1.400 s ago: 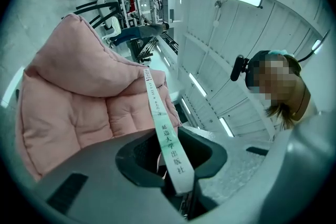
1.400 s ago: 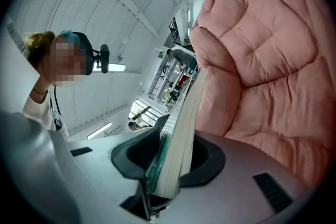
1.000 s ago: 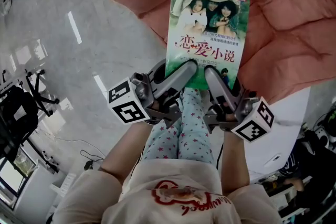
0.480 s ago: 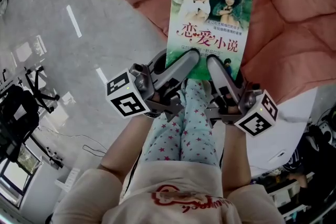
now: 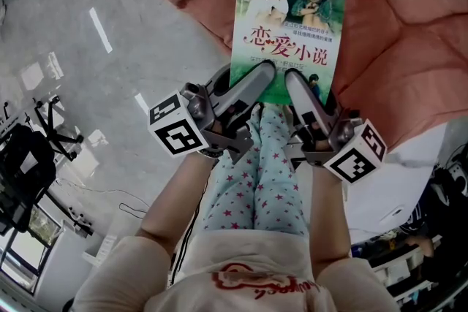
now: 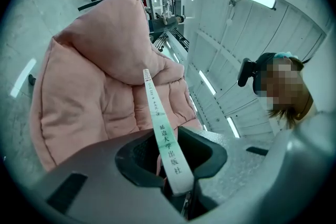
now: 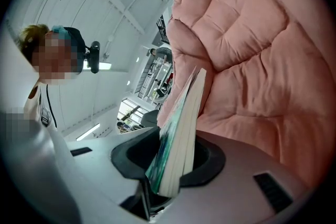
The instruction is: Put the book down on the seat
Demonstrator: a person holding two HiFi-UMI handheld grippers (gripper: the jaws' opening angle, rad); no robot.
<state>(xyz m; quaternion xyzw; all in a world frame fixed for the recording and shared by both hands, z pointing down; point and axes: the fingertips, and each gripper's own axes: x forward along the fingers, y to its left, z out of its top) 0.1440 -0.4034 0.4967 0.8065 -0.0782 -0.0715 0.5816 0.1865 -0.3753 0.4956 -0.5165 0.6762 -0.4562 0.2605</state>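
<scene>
Left gripper point(image 5: 261, 71): jaws narrowed onto the near-left corner of the book point(image 5: 287, 18), clamping it at the spine. In the left gripper view the white-green spine runs straight out from between the pads.

Right gripper point(image 5: 291, 77): jaws likewise narrowed on the near-right corner of the same book. The right gripper view shows the page edges seated between the pads.

Book: held by both grippers, cover up, roughly level, extending away from the person over the pink cushioned seat point(image 5: 409, 47). Whether its far edge touches the cushion cannot be told.

Surroundings: the seat occupies the far right. Grey glossy floor point(image 5: 73, 84) lies to the left. The person's star-patterned trousers point(image 5: 263, 172) show below and between the two grippers.
</scene>
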